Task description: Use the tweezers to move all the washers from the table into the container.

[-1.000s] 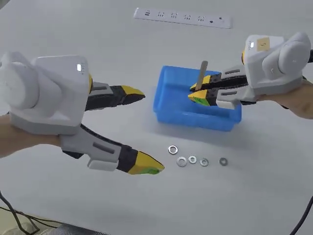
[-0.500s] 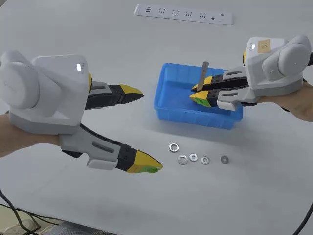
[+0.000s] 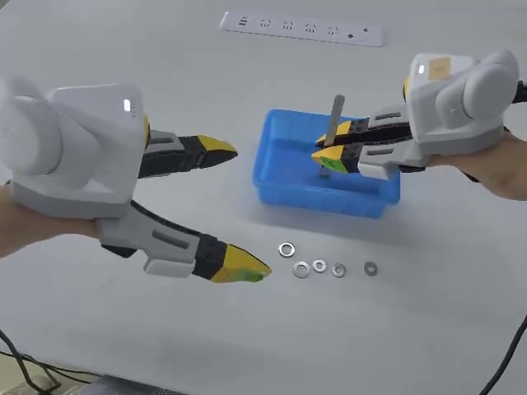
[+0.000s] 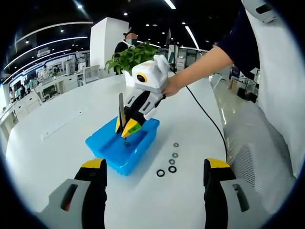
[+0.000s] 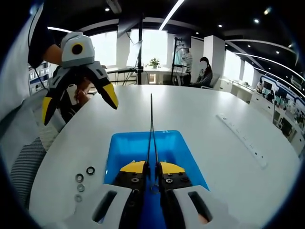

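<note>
Head view: the right gripper [image 3: 328, 156] hangs over the container [image 3: 313, 196], a blue open tray. Its fingers are clamped on the tweezers [image 3: 336, 122], whose tips point down inside the container; whether they carry a washer I cannot tell. Five washers [image 3: 319, 266], small flat silvery rings, lie in a loose row on the bench [image 3: 412, 329] just on the container's near side. The left gripper [image 3: 252, 211] hovers beside the container, fingers spread wide and empty.

Left gripper view: the row runs off the container's corner.

Right gripper view: the thin steel tweezers reach out above the container's floor.

The washers look light, stiff and slippery. I would pinch each across its band, one tip through the hole.
</note>
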Demonstrator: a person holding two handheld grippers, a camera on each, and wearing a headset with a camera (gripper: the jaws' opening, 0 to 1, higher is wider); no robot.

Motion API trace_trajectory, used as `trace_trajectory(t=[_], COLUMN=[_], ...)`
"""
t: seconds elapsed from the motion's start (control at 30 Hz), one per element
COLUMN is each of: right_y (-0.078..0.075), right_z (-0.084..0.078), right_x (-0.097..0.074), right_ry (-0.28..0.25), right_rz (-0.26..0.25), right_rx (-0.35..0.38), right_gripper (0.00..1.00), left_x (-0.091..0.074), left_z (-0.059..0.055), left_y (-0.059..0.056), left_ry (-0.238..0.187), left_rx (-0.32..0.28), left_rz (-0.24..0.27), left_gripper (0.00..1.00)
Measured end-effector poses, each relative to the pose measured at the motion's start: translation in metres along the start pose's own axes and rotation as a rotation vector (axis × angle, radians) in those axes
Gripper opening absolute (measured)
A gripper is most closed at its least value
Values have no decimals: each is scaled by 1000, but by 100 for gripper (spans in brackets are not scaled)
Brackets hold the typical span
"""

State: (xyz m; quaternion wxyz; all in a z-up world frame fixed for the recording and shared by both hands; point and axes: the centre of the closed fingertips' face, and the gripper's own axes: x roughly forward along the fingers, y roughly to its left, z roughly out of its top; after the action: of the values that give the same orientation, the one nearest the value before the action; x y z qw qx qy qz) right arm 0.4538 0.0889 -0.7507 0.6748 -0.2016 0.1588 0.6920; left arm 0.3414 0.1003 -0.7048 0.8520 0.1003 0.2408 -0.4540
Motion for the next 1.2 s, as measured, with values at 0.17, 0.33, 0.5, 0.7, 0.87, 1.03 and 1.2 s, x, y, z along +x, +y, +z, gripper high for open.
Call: trace_trajectory(t=[0.17, 0.33, 0.5, 0.7, 0.87, 1.03, 1.2], right_y=[6, 9, 13, 13, 14, 14, 13], right_z=[4, 6, 9, 9, 6, 5, 3], right_x=[-1, -1, -4, -5, -5, -7, -9], right_ry=[1, 9, 12, 12, 12, 9, 17], right_rz=[10, 16, 22, 26, 28, 30, 32], right_rx=[-17, -28, -41, -49, -42, -39, -40], right_gripper=[11, 10, 11, 11, 11, 10, 10], left_x=[9, 29, 52, 67, 73, 75, 75], left_z=[19, 47, 65, 70, 76, 77, 73], left_y=[11, 32, 43, 45, 45, 40, 37], left_ry=[-31, -62, -85, -63, -61, -58, -31], left_rx=[27, 80, 88, 112, 113, 124, 139], left_rz=[2, 14, -12, -52, -74, -114, -142], left_gripper=[89, 88, 82, 62, 49, 33, 20])
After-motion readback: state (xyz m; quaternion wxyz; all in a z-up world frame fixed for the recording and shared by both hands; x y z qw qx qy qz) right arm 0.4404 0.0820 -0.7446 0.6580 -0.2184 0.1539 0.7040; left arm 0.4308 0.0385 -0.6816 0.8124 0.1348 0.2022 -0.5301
